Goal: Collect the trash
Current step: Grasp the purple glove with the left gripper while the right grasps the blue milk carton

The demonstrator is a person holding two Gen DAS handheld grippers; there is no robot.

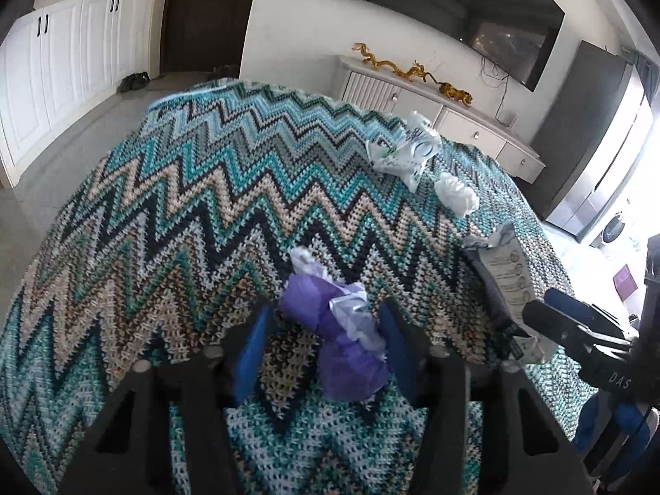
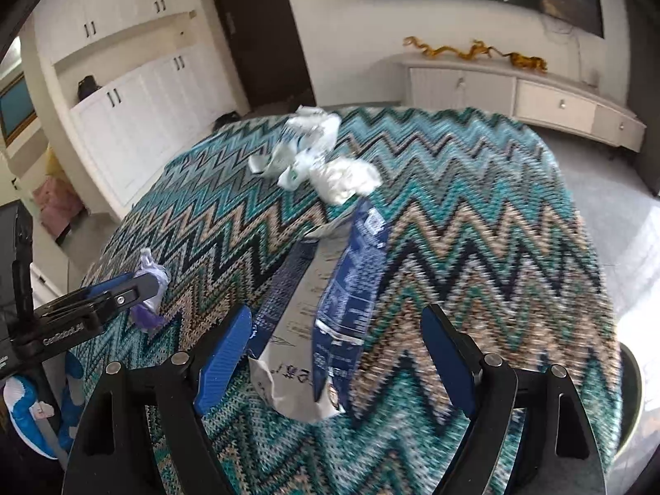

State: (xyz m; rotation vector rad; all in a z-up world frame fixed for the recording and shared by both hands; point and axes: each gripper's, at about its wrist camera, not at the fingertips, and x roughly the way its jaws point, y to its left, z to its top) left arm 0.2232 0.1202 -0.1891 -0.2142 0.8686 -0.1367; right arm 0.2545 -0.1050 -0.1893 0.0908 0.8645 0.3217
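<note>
A crumpled purple wrapper [image 1: 334, 330] lies on the zigzag knit tablecloth [image 1: 185, 206]. My left gripper [image 1: 326, 313] is down around it: the right blue pad touches the wrapper, and the left pad stands a small gap off. In the right wrist view, that left gripper [image 2: 142, 284] sits at the left with the purple wrapper [image 2: 150, 313] at its tips. A long blue-and-white packet [image 2: 330, 309] lies flat between the wide-open fingers of my right gripper [image 2: 338, 317], unpressed. In the left wrist view, the right gripper [image 1: 540, 303] hovers over the packet [image 1: 511, 276].
Farther back on the cloth [image 2: 474, 227] lie a printed white plastic bag [image 2: 301, 144] [image 1: 406, 148] and a white crumpled tissue [image 2: 346, 179] [image 1: 456, 194]. A white sideboard [image 1: 453, 119] with gold figures stands behind the table, under a wall screen. Cabinets and a dark door stand at the left.
</note>
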